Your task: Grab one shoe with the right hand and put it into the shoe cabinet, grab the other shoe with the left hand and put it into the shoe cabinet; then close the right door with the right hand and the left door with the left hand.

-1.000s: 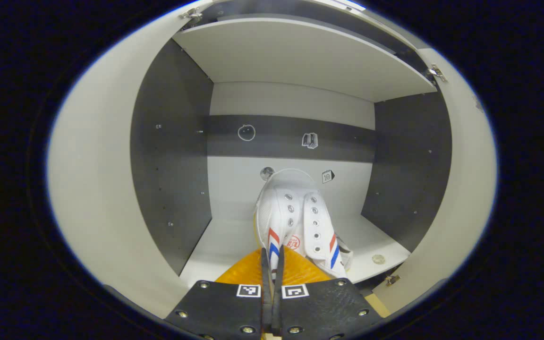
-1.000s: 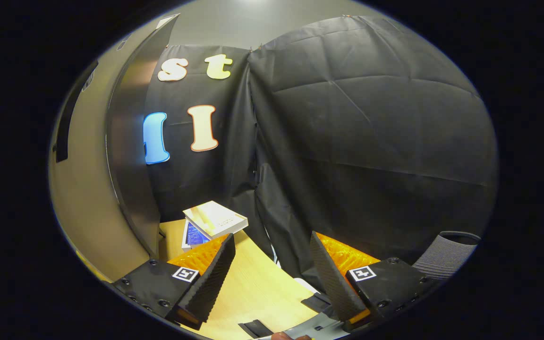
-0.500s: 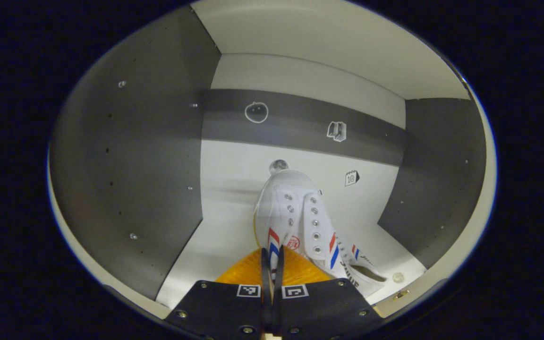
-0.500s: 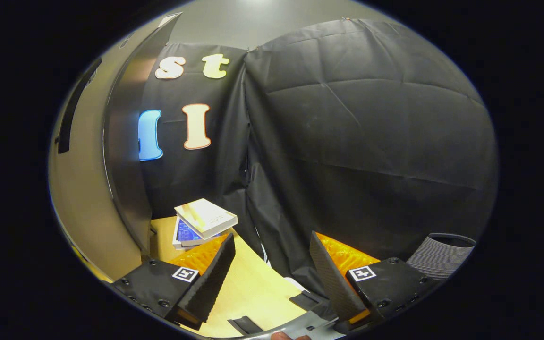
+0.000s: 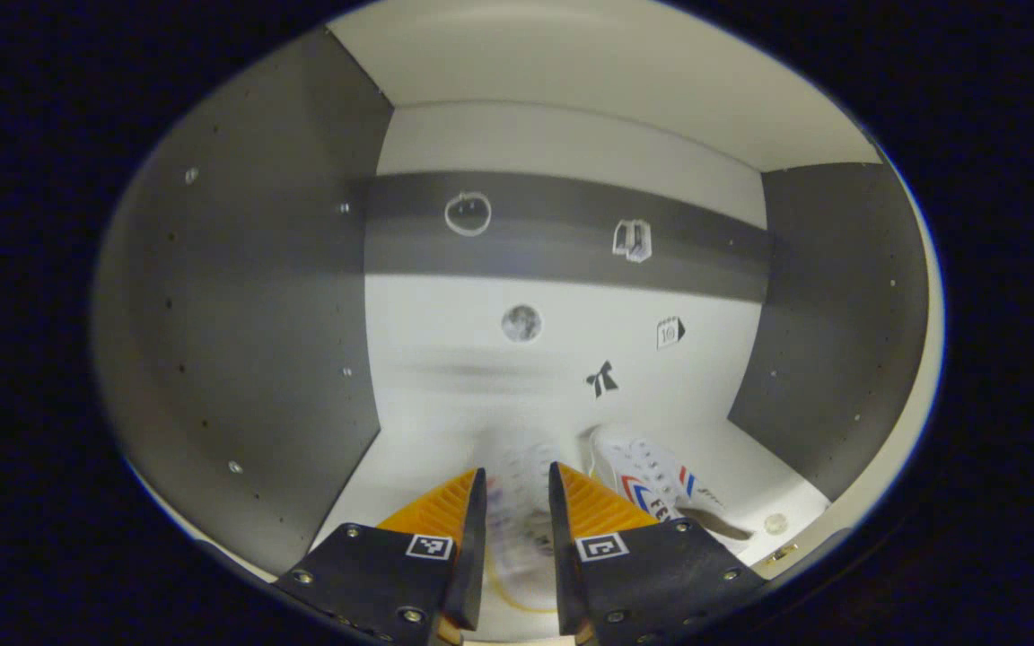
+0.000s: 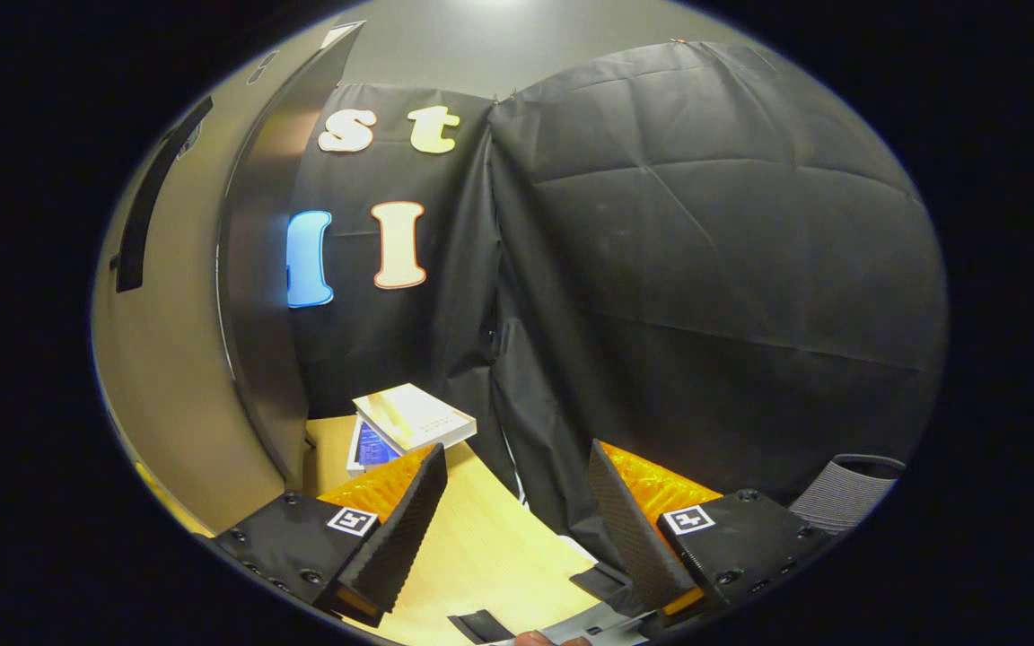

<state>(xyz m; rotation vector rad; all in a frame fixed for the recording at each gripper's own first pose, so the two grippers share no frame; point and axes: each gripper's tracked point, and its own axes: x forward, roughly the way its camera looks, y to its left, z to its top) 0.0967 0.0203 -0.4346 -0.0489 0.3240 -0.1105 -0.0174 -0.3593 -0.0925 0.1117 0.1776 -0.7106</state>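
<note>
Reaching into the shoe cabinet [image 5: 239, 296], the left gripper [image 5: 514, 556] has its fingers [image 5: 474, 547] a little apart, w/ a blurred white shoe [image 5: 521, 502] between them on the cabinet floor; can't tell if either finger touches it. Just beside it, toward the cabinet's right wall, lies a 2nd shoe [image 5: 652, 480]: white canvas, red and blue stripes on the side, opening facing the front edge. So 2 shoes, both inside, side by side near the front edge of the cabinet floor. Cabinet inside: smooth panels, grey side walls dotted w/ small peg holes, pale floor and top, pale back wall w/ 1 grey band across it. 5 small stickers [image 5: 600, 379] on the back wall: 2 on the grey band, 3 on the pale part below. A small round disc [image 5: 776, 523] sits at the front right corner of the floor.

Right gripper [image 6: 517, 520] hangs over a light wood desk [image 6: 481, 556], fingers [image 6: 400, 529] wide apart, ribbed inner faces, nothing between them. Near the desk's far edge, 2 flat boxes [image 6: 414, 417] stacked, top one white. Left of them a tall, smooth, glossy cabinet door [image 6: 257, 296] stands open. Creased black cloth [image 6: 705, 296] behind. A ribbed grey thing [image 6: 849, 498] at the right edge.
</note>
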